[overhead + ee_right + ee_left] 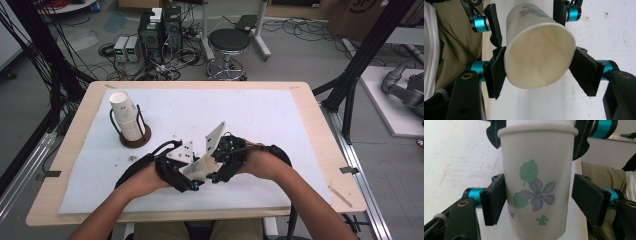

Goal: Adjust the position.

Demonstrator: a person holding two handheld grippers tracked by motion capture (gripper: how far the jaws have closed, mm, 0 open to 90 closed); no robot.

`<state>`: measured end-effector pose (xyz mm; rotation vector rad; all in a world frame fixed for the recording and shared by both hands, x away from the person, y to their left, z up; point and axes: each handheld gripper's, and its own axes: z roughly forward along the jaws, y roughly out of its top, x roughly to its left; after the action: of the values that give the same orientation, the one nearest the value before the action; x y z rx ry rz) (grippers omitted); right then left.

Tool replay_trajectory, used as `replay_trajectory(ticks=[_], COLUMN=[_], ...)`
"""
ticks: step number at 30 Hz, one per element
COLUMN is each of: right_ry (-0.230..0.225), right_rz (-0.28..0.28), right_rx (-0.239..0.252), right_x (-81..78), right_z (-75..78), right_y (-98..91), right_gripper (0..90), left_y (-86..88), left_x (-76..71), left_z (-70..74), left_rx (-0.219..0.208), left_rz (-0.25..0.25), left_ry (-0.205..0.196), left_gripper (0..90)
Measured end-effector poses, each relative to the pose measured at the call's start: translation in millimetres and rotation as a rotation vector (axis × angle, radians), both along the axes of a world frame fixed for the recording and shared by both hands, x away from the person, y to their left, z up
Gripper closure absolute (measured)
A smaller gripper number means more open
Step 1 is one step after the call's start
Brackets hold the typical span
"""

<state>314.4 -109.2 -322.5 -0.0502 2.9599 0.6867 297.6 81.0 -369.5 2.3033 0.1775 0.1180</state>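
Both grippers meet over the near middle of the white mat, w/ one paper cup lying roughly level between them, above the mat.

R gripper: clamped on the cup at its rim end. In the right gripper view the open mouth faces the camera, squeezed to an oval, one pad on each side of the rim.

L gripper: jaws set around the cup's lower body. In the left gripper view the L-side pad touches the wall by the blue flower print; the other pad stands apart from the cup w/ a visible gap. So not yet clamped; jaws only partly closed.

High view: L gripper and R gripper are just beside each other, the person's hands behind them.

Far L on the mat: a stack of paper cups leaning in a black wire holder on a round brown base, well apart from the grippers.
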Motion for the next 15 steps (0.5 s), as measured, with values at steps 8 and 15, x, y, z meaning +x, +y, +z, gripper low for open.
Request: replay_trajectory(ticks=[8,15], right_ry=[0.01,0.012], right_rz=[0.004,0.007], right_rx=[-0.022,-0.043], right_x=[-1.7,-2.3], right_z=[-2.3,-3.8], right_y=[2.9,5.7], right_gripper=[32.7,33.7], left_y=[-3.2,-5.1], left_x=[1.1,2.3], left_z=[-1.3,-4.5], left_rx=[0.011,0.021], left_rz=[-0.005,-0.007], left_ry=[0.017,0.034], left_gripper=[35.4,36.8])
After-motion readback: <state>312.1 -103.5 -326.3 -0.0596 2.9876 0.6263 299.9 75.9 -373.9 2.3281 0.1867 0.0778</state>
